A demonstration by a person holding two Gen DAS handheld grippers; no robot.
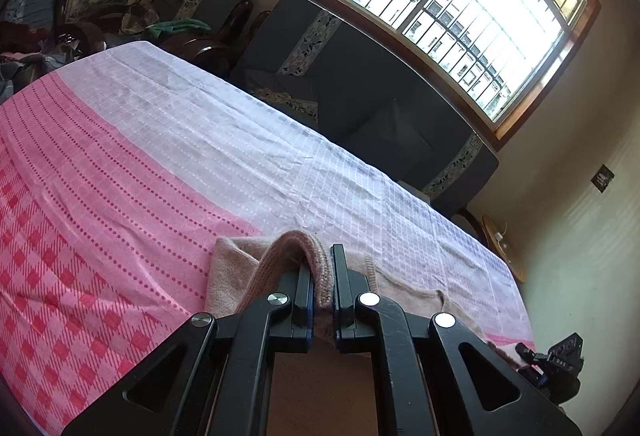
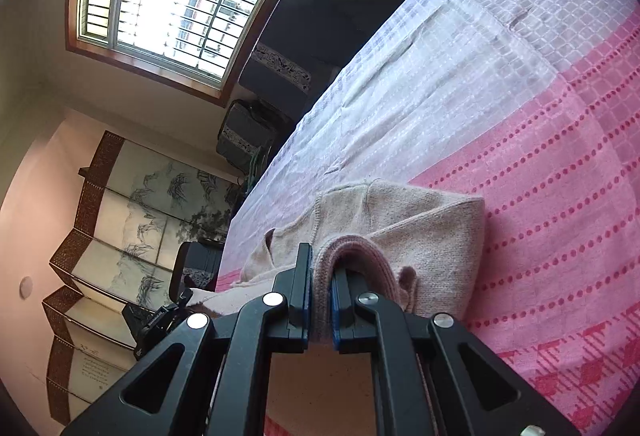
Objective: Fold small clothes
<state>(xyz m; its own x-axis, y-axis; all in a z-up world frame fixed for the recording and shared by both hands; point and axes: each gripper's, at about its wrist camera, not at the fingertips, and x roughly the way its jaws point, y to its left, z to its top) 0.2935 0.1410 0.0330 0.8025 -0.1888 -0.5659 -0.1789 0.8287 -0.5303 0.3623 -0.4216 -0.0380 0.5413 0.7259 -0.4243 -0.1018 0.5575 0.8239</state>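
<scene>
Both my left tongs (image 1: 322, 290) and right tongs (image 2: 320, 290) are clamped on the sweater's ribbed hem (image 1: 316, 268); body of sweater (image 2: 420, 232) lies ahead on the table (image 1: 120, 163). Fold in hand; next, carry hem forward evenly

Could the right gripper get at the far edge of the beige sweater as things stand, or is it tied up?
Probably not yet: the right gripper is shut on the beige sweater's ribbed hem, as is the left gripper. The cloth beyond lies unobstructed on the pink bedspread.
</scene>
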